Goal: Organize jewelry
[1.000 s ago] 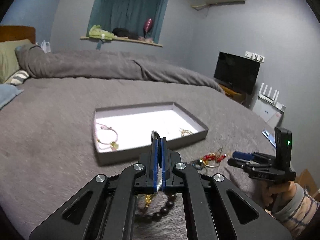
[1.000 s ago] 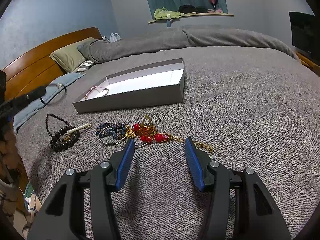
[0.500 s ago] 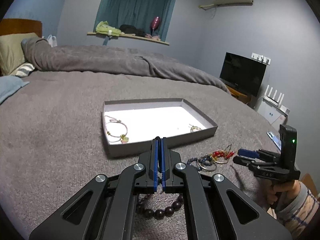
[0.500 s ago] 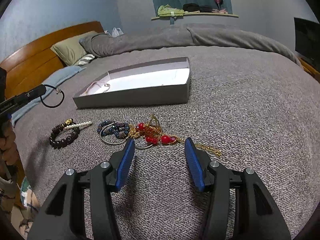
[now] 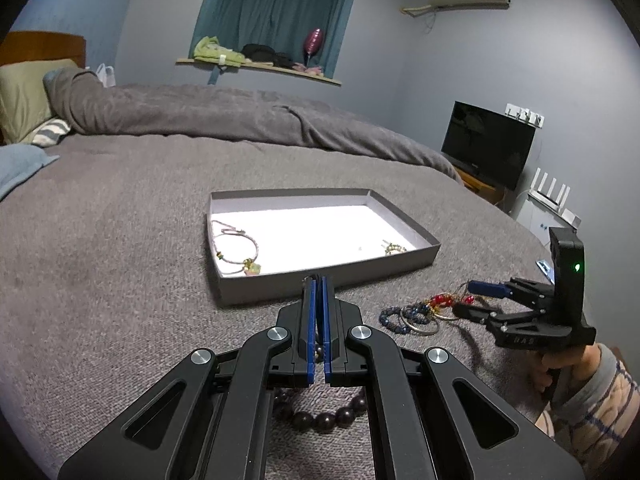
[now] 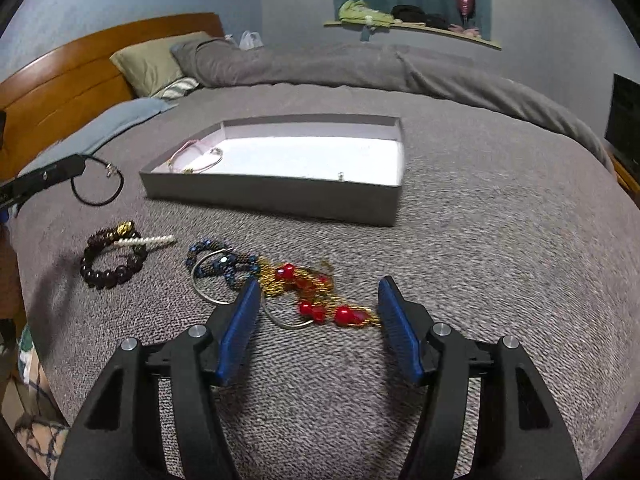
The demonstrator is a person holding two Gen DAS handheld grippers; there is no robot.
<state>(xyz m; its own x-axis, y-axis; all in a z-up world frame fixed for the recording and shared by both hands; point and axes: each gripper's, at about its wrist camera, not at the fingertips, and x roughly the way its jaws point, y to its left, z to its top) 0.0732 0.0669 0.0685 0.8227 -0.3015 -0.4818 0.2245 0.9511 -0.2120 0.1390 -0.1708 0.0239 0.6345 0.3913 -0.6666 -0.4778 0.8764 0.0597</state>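
Note:
A grey tray (image 5: 328,276) (image 6: 280,200) with a white floor lies on the bed and holds a pink cord bracelet (image 5: 236,246) and a small gold piece (image 5: 394,248). My left gripper (image 5: 318,280) is shut on a thin black cord loop (image 6: 98,184), held in the air short of the tray's near wall. My right gripper (image 6: 316,292) is open, low over the red-bead gold chain (image 6: 320,296). A blue-bead bracelet with metal rings (image 6: 220,268) and a dark-bead bracelet (image 6: 112,260) (image 5: 320,420) lie on the blanket.
The grey blanket (image 6: 480,240) covers the bed. A rolled duvet (image 5: 240,116) and pillows (image 6: 156,60) lie at the far side, with a wooden headboard (image 6: 60,92) behind. A television (image 5: 488,144) stands beyond the bed's right edge.
My left gripper has risen and moved toward the tray with the black loop. My right gripper has moved forward, closer over the red-bead chain, still open.

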